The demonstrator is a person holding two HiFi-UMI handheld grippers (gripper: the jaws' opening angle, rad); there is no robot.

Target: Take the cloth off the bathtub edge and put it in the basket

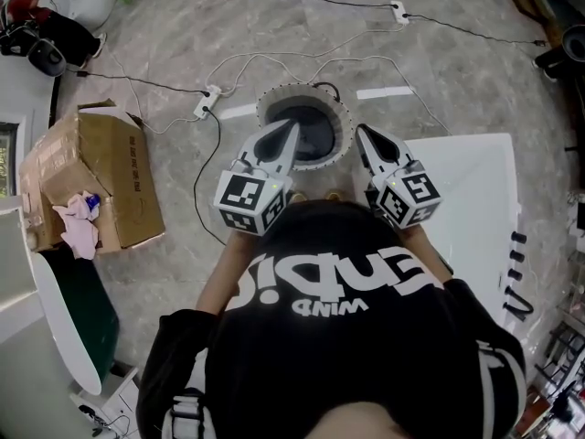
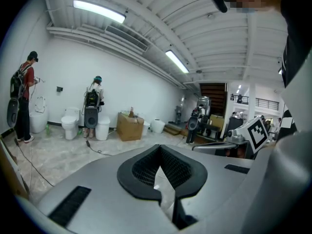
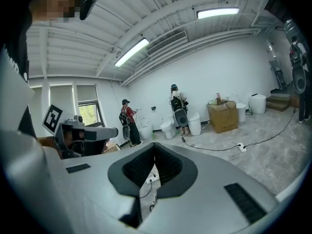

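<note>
Right now both grippers are empty. The left gripper (image 1: 293,128) has its jaws pinched together at the tips with nothing between them, and it's the same for the right gripper (image 1: 362,132), going by each gripper's own view. Both are held out in front of the person, pointing roughly level, with the basket (image 1: 271,106) just beyond and below their tips. The cloth (image 1: 78,222), a pink crumpled thing, sits well off to the left of the left gripper, bunched up where the box (image 1: 110,172) meets the end of the tub (image 1: 57,323). I honestly can't tell whether it's resting on the tub rim or on the cardboard. The inside of the basket looks dark and I can't see any fabric in there, so my read is the grab hasn't happened yet and this is the approach step. The next move, I reckon, is to swing the left gripper over and down to that pink bundle and open the jaws first, since they're closed now. Then pinch a good fold, not a loose corner, so it doesn't slip out on the way to the basket.
</note>
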